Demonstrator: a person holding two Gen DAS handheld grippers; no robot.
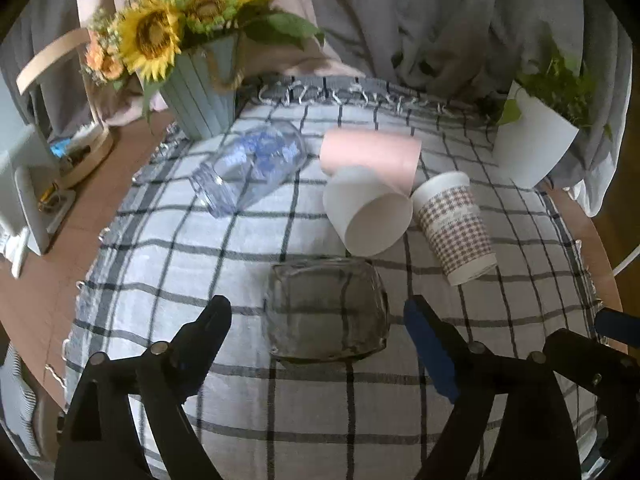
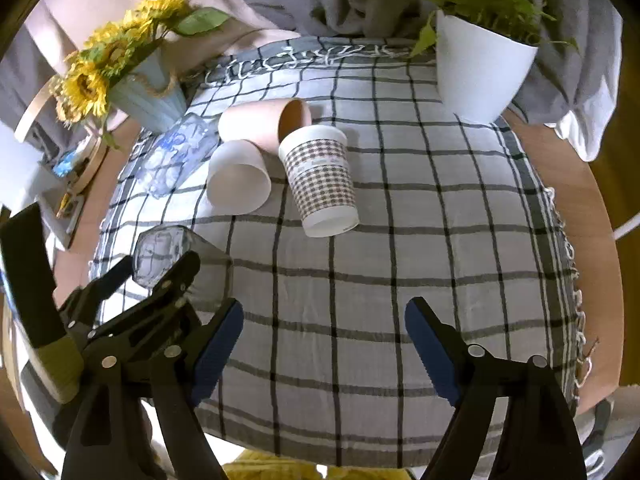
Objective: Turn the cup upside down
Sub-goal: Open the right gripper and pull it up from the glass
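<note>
A clear glass cup (image 1: 327, 312) stands on the checked cloth (image 1: 160, 264) between the fingers of my left gripper (image 1: 320, 320), which is open around it without touching. In the right wrist view the same glass (image 2: 168, 252) sits at the left, with the left gripper's black fingers (image 2: 176, 276) around it. My right gripper (image 2: 324, 324) is open and empty over the cloth (image 2: 400, 260) near the front edge. A white cup (image 1: 368, 216), a pink cup (image 1: 372, 156), a houndstooth paper cup (image 1: 456, 224) and a clear blue-printed glass (image 1: 248, 168) lie on their sides behind.
A sunflower pot (image 1: 200, 92) stands at the back left and a white plant pot (image 1: 532, 144) at the back right. A wooden hoop stand (image 1: 80, 152) and white items sit left of the cloth. The round wooden table edge (image 2: 592, 216) shows at the right.
</note>
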